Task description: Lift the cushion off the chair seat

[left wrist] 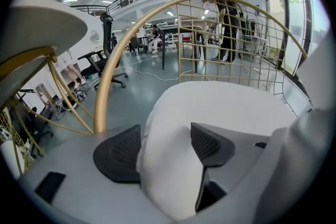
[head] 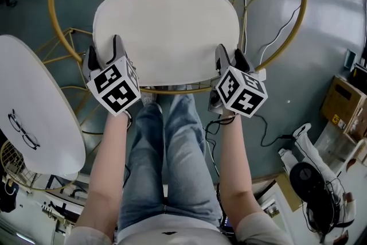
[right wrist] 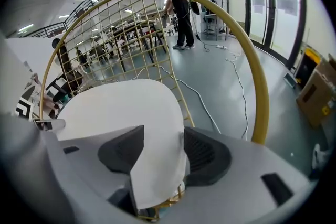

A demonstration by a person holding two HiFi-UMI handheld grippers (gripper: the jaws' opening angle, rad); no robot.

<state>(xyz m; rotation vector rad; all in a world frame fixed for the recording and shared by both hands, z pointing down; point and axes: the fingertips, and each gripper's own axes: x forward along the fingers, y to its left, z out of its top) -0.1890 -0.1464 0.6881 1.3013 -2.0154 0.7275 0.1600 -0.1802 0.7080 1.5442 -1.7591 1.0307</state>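
Cushion lies on a gold wire chair over grey floor. Left claw and right claw, angled down, straddle its lower edge, wide open, apparently unclamped.

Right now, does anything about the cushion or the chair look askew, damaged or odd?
Nothing stands out. The white oval cushion lies flat and centred on the gold wire chair, with no tear or stain showing. Its near edge sits between the open jaws of the left gripper and the right gripper.
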